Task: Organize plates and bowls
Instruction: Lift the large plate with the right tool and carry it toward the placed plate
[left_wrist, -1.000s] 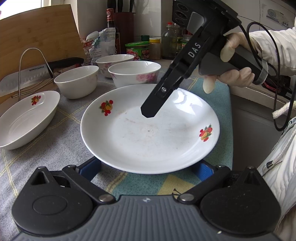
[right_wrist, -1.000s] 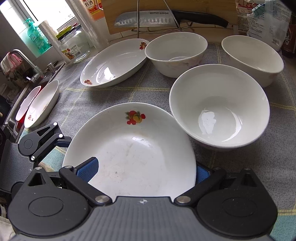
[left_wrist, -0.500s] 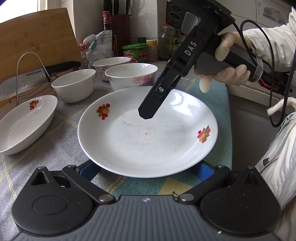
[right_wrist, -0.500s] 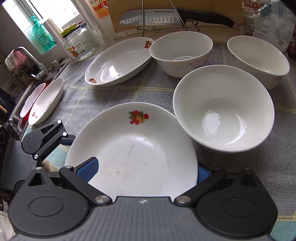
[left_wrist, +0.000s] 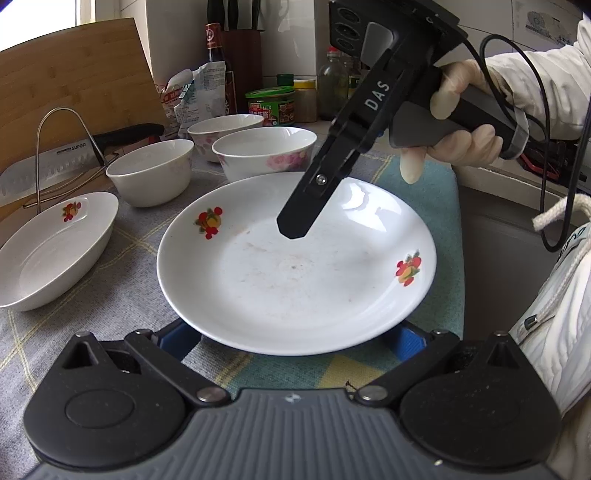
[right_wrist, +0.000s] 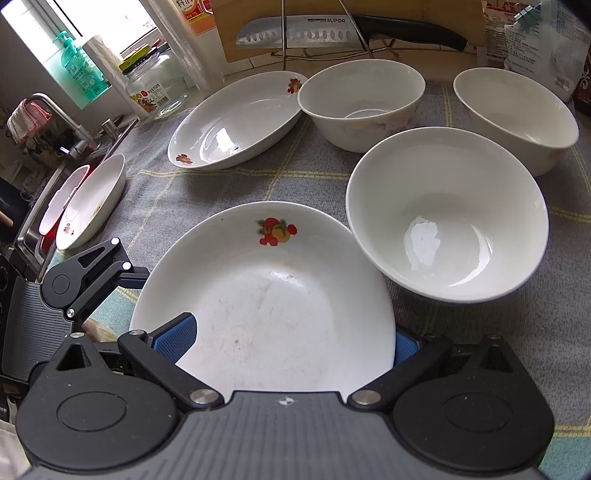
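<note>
Holding the round plate (left_wrist: 295, 273) from two sides: left gripper (left_wrist: 291, 338) sits low at the near rim, blue pads either side of the rim edge, plate passing over them; can't tell if pads actually press it. Right gripper (left_wrist: 293, 230) comes in from upper right, angled down steeply, black finger tip over the plate's inner area; gloved hand (left_wrist: 461, 122) wraps the handle, index finger hanging free, white sleeve behind. In right wrist view the right gripper (right_wrist: 284, 345) has blue pads flanking the plate (right_wrist: 266, 302) rim, wide apart w/ plate between; contact unclear, so can't tell clamp state there either.

Plate: white, shallow, two fruit decals on rim, faint brownish smears in centre. Near rim looks off the cloth, tilt slight.

Other dishes: oval dish (right_wrist: 236, 122) w/ fruit decals to the left-back; large bowl (right_wrist: 447, 214) just beside plate, touching or nearly; two more bowls behind (right_wrist: 362, 103) (right_wrist: 517, 118), pink floral print outside. Two plates (right_wrist: 92, 199) lean at the sink edge far left.

Tabletop covered w/ grey checked cloth (right_wrist: 207, 184), teal patch near front. Back: bamboo cutting board (left_wrist: 74, 77), knife (right_wrist: 332, 31) on wire rack, sauce bottles, jars, snack bags. Glass jar (right_wrist: 155, 88), green soap bottle (right_wrist: 77, 62) by window, faucet at left.
</note>
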